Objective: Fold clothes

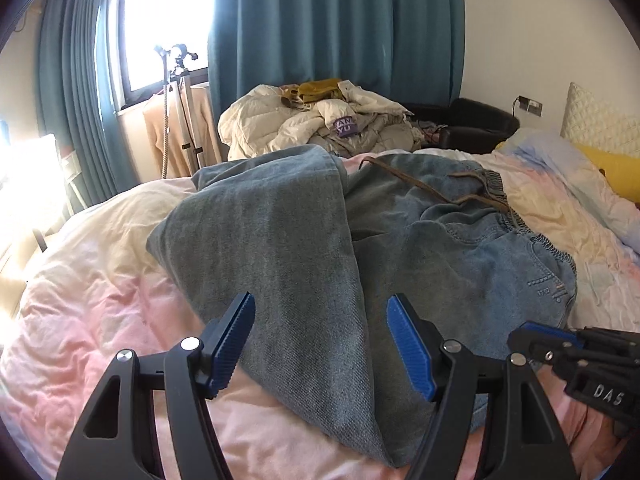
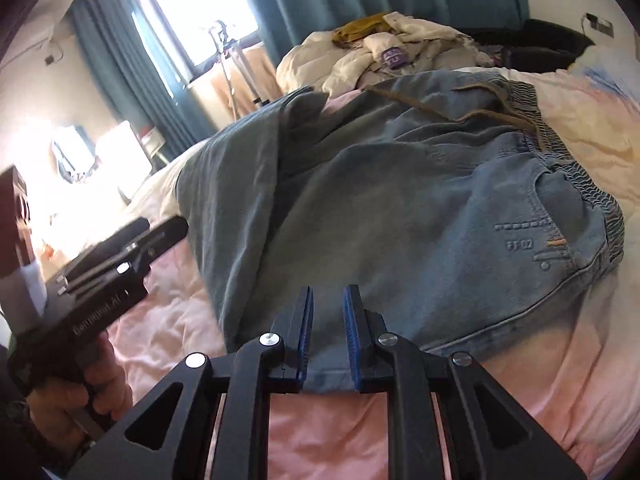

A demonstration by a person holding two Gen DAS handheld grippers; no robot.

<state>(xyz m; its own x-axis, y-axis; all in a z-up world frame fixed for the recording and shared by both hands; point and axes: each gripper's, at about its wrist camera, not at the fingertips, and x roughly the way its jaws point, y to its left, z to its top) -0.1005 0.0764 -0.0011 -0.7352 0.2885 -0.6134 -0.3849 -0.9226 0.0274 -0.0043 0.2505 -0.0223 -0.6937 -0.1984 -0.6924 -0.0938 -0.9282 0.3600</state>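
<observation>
Now, jeans (image 1: 304, 240) lie partly folded on a bed (image 1: 100, 300).
Left tongs (image 1: 320, 344) hang spread wide over the folded-over leg, holding nothing. Right tongs (image 2: 327, 336) sit nearly pressed together at the jeans' near edge; whether they pinch the denim, I cannot tell. A drawstring (image 2: 452, 114) trails across the waistband.

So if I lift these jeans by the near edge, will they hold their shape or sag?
The jeans will probably sag: the denim already lies in soft folds on the quilt. They look thick, so likely heavy for one tool. The folded-over leg may slide open, and the loose drawstring will probably dangle.
</observation>
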